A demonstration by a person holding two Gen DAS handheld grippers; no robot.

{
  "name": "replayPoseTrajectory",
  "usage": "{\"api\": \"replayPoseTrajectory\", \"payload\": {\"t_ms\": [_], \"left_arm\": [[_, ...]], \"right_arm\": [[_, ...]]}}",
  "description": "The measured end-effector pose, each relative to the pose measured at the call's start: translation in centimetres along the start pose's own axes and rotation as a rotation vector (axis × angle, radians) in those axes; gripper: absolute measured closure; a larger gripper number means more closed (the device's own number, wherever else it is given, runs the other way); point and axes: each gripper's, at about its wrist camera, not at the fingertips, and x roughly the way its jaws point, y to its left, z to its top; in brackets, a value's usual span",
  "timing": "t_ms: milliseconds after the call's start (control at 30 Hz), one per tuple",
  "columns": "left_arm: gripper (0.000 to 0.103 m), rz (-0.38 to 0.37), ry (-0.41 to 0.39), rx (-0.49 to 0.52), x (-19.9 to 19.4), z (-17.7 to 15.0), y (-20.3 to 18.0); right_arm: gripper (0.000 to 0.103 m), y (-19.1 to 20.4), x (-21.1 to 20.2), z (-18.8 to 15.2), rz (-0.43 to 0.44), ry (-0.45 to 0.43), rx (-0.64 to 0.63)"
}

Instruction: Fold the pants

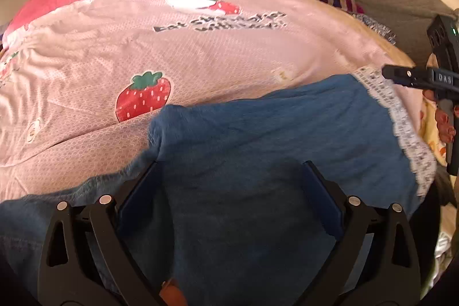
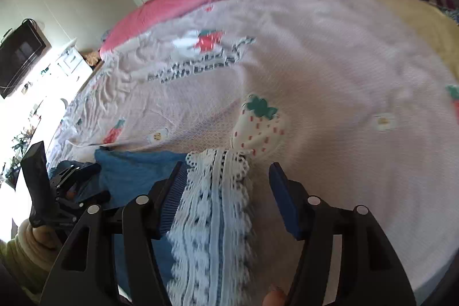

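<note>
Denim pants (image 1: 272, 134) lie doubled on the bed (image 1: 200, 53), lace hem (image 2: 212, 205) right; both grippers (image 1: 229, 191) (image 2: 226, 191) open, further folds likely remain.

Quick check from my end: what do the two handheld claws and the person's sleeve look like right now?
Both claws are black plastic linkages with silver pivot rivets and blue ribbed pads. The left claw shows in its own camera, as does the right claw. From the left camera, the right unit's black body carries white lettering and a small green light. A cream ribbed knit sleeve cuff shows on the left arm.
</note>
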Motion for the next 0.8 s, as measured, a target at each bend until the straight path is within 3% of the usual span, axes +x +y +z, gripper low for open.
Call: {"api": "replayPoseTrajectory", "payload": {"t_ms": [133,400,600,800], "left_arm": [[0.011,-0.029,-0.033,-0.015,-2.4,-0.7,-0.8],[0.010,-0.039,-0.078,0.046,-6.8,-3.1,-4.1],[0.010,-0.063,-0.085,0.094,-8.3,-4.7,-7.1],[0.010,-0.139,-0.061,0.155,-8.1,-6.1,-11.3]], "right_arm": [[0.036,-0.4,-2.6,-2.0,0.041,0.025,0.052],[0.030,1.1,-3.1,-6.1,0.096,0.116,0.064],[0.029,1.8,-1.7,-6.0,0.114,0.139,0.053],[0.029,-0.1,0.3,-4.3,0.111,0.136,0.115]]}}
